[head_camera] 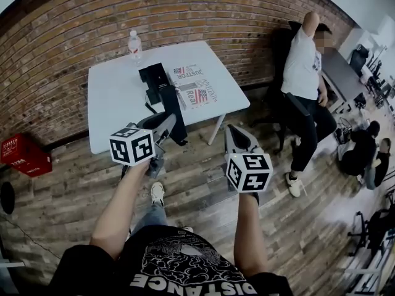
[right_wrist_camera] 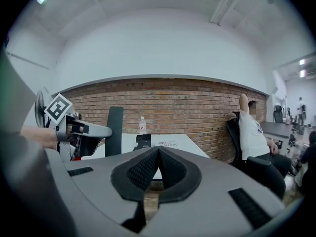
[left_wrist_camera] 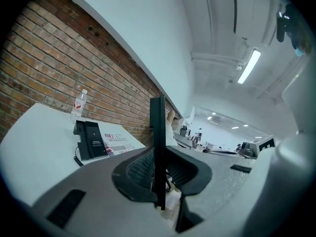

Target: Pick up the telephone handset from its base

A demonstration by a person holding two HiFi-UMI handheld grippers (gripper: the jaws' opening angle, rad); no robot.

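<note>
The black telephone handset (head_camera: 173,108) is off its base and gripped in my left gripper (head_camera: 165,126), just in front of the white table's (head_camera: 114,103) near edge. Seen edge-on, the handset (left_wrist_camera: 158,147) stands upright between the jaws of the left gripper (left_wrist_camera: 159,174). The black base (head_camera: 154,78) sits on the table behind it, also visible as the base (left_wrist_camera: 89,139) with its cord. My right gripper (head_camera: 233,138) is shut and empty, held over the floor to the right. From its side I see the left gripper (right_wrist_camera: 81,132) holding the handset (right_wrist_camera: 114,131).
A water bottle (head_camera: 134,45) stands at the table's far edge, and printed flyers (head_camera: 196,86) lie beside the base. A person (head_camera: 305,73) sits in a chair at the right. A red crate (head_camera: 23,155) rests on the floor at the left by the brick wall.
</note>
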